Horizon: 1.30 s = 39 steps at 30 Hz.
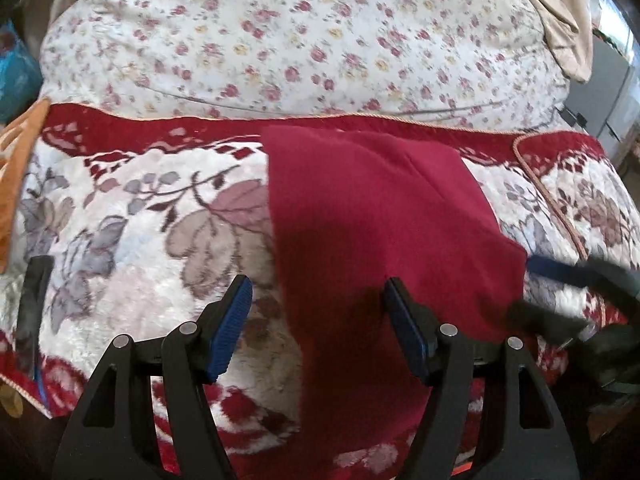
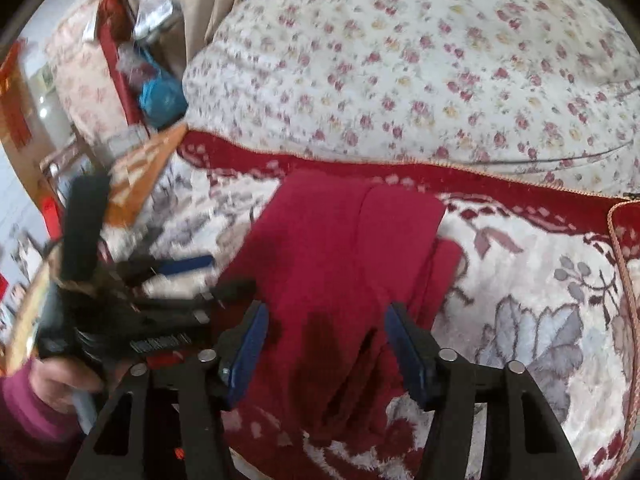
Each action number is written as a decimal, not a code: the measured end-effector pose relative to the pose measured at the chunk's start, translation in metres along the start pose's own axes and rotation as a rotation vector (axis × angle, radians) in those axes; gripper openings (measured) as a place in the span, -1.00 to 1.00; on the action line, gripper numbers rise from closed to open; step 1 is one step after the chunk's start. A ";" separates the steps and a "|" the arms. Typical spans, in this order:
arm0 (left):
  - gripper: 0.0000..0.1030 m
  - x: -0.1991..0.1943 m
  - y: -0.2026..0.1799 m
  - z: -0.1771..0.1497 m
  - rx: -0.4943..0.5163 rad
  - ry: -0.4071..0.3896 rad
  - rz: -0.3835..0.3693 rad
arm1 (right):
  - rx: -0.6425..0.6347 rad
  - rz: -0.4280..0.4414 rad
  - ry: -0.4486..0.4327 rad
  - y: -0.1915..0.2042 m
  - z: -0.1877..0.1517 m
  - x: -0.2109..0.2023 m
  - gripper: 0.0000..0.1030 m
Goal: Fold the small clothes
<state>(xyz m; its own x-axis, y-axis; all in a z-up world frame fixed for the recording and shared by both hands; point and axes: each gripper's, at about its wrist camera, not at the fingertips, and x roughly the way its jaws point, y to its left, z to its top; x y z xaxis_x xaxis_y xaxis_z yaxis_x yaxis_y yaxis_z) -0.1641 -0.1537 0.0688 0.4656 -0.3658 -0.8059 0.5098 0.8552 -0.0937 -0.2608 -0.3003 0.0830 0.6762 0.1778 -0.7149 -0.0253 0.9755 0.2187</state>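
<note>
A dark red garment point(image 1: 372, 216) lies folded lengthwise on a plush flowered blanket point(image 1: 132, 240); it also shows in the right wrist view point(image 2: 332, 248). My left gripper point(image 1: 318, 294) is open and empty, its jaws spread above the garment's near left edge. My right gripper point(image 2: 324, 322) is open and empty, hovering over the garment's near end. The left gripper appears blurred at the left of the right wrist view point(image 2: 176, 276), open. The right gripper shows blurred at the right edge of the left wrist view point(image 1: 568, 280).
A large pillow or duvet with small roses point(image 1: 288, 36) lies behind the blanket. An orange patterned cushion point(image 1: 16, 168) sits at the left edge. A blue bag point(image 2: 162, 96) and clutter stand beyond the bed's left side. A thin cable point(image 1: 460, 110) runs over the duvet.
</note>
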 end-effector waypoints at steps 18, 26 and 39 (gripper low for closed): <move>0.33 -0.030 -0.007 0.000 0.004 -0.097 0.058 | 0.076 -0.112 0.040 -0.011 -0.035 -0.015 0.05; 0.33 -0.037 -0.009 0.002 0.005 -0.118 0.083 | 0.141 -0.196 -0.019 -0.012 -0.015 -0.011 0.40; 0.33 -0.028 -0.003 0.004 -0.023 -0.102 0.094 | 0.118 -0.231 -0.012 -0.006 -0.005 0.005 0.53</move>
<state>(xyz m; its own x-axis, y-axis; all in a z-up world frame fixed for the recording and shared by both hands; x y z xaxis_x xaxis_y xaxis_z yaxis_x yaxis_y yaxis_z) -0.1756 -0.1473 0.0942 0.5825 -0.3182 -0.7480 0.4443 0.8952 -0.0348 -0.2609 -0.3047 0.0752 0.6629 -0.0500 -0.7470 0.2164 0.9680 0.1273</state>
